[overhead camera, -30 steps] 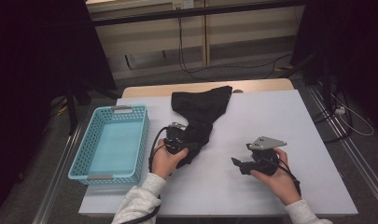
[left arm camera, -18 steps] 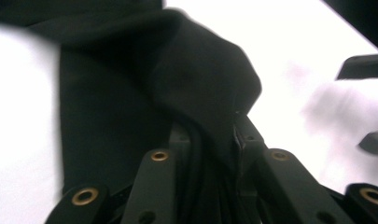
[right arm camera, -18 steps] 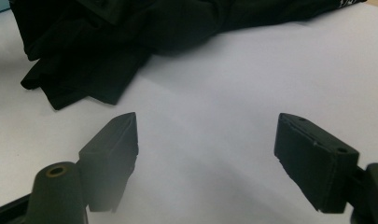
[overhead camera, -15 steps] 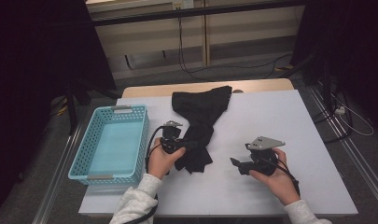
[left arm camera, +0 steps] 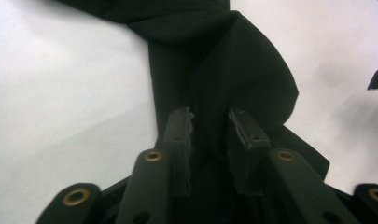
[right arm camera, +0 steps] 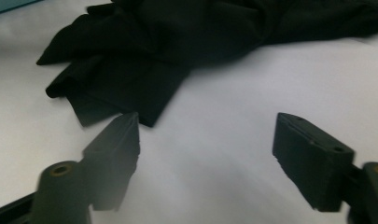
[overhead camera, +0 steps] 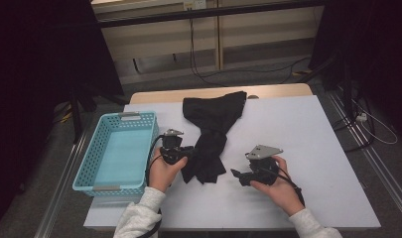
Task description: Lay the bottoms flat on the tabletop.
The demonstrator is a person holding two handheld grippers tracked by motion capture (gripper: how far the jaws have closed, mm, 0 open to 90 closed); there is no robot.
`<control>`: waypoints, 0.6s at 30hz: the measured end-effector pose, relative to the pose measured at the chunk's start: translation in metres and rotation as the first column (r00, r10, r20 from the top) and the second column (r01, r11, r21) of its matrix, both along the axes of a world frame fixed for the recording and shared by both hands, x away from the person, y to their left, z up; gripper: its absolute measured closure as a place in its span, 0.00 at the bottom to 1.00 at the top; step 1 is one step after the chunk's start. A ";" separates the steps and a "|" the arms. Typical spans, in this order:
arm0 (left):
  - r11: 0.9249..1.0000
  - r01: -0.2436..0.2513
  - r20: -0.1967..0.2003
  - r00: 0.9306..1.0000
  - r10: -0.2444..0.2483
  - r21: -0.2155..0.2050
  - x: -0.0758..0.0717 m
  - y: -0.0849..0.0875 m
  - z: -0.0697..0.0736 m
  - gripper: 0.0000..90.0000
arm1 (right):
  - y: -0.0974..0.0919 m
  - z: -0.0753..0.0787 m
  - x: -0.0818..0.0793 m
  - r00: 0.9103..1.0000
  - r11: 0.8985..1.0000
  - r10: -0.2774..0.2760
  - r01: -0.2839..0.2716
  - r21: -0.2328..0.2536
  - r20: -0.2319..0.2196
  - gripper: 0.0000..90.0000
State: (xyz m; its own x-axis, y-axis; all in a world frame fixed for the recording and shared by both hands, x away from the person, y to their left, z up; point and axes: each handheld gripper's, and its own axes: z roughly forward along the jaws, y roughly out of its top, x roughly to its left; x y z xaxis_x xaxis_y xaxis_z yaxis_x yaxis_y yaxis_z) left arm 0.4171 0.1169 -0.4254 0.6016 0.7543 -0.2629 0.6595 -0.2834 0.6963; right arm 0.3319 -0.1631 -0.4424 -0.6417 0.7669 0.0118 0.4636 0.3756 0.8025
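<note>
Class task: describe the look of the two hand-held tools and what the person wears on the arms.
Both tools, the left tool and right tool, are black, each topped by a grey three-cornered plate and trailing a black cable. The jaws are blocky black bars on arms with brass-coloured rivets. The sleeves are pale grey.

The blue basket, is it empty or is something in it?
Empty: the blue basket shows only its bare floor; the black cloth lies on the table.

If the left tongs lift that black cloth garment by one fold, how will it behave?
The black cloth garment would probably droop and unfold, since it lies in soft creases and bunches between the left tongs. It looks thin, so likely light. Pushed, it should wrinkle rather than slide whole across the white table.
</note>
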 end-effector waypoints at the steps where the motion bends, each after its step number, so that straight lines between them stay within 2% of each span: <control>1: 1.000 0.001 0.014 1.000 -0.001 0.013 0.000 -0.001 0.000 0.73 | 0.003 0.000 0.001 1.000 1.000 0.007 -0.007 0.004 -0.002 0.30; 5: 0.999 0.007 0.066 0.998 -0.009 0.042 -0.002 -0.005 0.001 0.57 | 0.014 -0.001 0.007 1.000 1.000 0.012 -0.011 0.021 -0.026 0.36; 7: 0.999 0.007 0.070 0.997 -0.009 0.035 -0.002 -0.006 0.001 0.53 | 0.021 -0.002 0.010 0.998 1.000 0.001 0.000 0.020 -0.059 0.41; 10: 1.000 0.006 0.083 0.997 -0.009 0.030 -0.002 -0.007 0.002 0.44 | 0.034 -0.006 0.015 0.997 1.000 0.002 -0.003 -0.015 -0.076 0.45; 13: 1.000 -0.001 0.093 0.996 -0.001 0.020 -0.002 -0.008 0.004 0.32 | 0.044 -0.013 0.020 0.996 0.997 0.002 -0.009 -0.077 -0.086 0.51; 14: 1.000 0.000 0.101 0.995 -0.001 0.017 -0.001 -0.009 0.006 0.28 | 0.046 -0.016 0.021 0.995 0.997 0.006 -0.013 -0.071 -0.096 0.53; 15: 1.000 0.002 0.111 0.994 -0.003 0.012 -0.002 -0.010 0.006 0.25 | 0.047 -0.017 0.021 0.995 0.999 0.009 -0.014 -0.051 -0.099 0.57; 17: 1.000 0.022 0.119 0.993 -0.025 0.023 -0.003 -0.013 0.007 0.21 | 0.049 -0.015 0.021 0.995 0.998 0.029 -0.035 -0.060 -0.095 0.78; 18: 0.999 0.029 0.123 0.992 -0.032 0.029 -0.004 -0.015 0.008 0.19 | 0.049 -0.015 0.020 0.994 0.997 0.045 -0.050 -0.057 -0.098 0.82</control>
